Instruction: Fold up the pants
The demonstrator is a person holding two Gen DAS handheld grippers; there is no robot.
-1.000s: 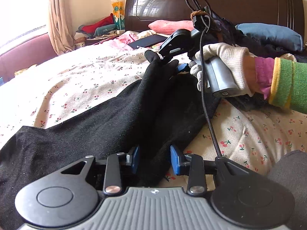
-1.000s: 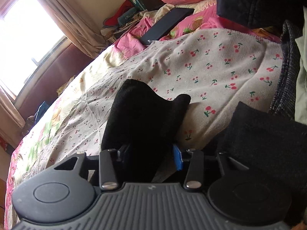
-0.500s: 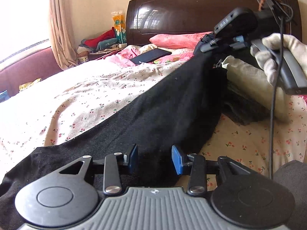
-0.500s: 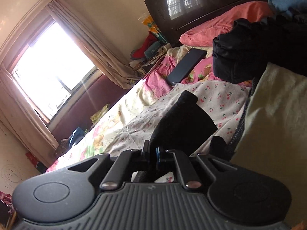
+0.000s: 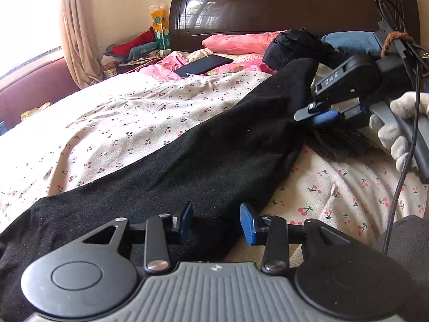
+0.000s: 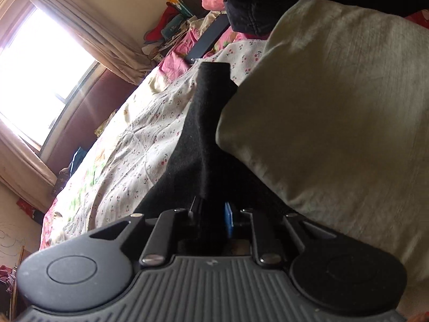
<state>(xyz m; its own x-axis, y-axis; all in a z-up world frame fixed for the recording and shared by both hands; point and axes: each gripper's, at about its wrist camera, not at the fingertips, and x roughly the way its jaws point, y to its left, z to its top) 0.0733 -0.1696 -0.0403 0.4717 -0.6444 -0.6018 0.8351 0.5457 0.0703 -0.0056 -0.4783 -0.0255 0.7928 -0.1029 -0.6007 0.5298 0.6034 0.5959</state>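
Observation:
Black pants (image 5: 214, 155) stretch diagonally across the cherry-print sheet (image 5: 128, 123). My left gripper (image 5: 215, 222) sits low over their near end. Its jaws are open, and fabric lies between the blue pads without being pressed. At the far right a white-gloved hand (image 5: 396, 134) holds my right gripper (image 5: 308, 112), which pinches the far leg end and keeps it raised off the bed. In the right wrist view the black cloth (image 6: 203, 134) runs up from between the right gripper's (image 6: 213, 214) pads; its jaws are opening slightly.
A dark headboard (image 5: 281, 5) backs the bed, with a pink pillow (image 5: 241, 43), a blue pillow (image 5: 348, 41) and a black bundle (image 5: 295, 45). A dark tablet (image 5: 203, 65) lies on pink bedding. A beige cushion (image 6: 335, 107) crowds the right gripper's right side. The window is on the left.
The right gripper closed on the leg end and carried it right and away from the left gripper, drawing the pants out long. The left gripper stayed put.

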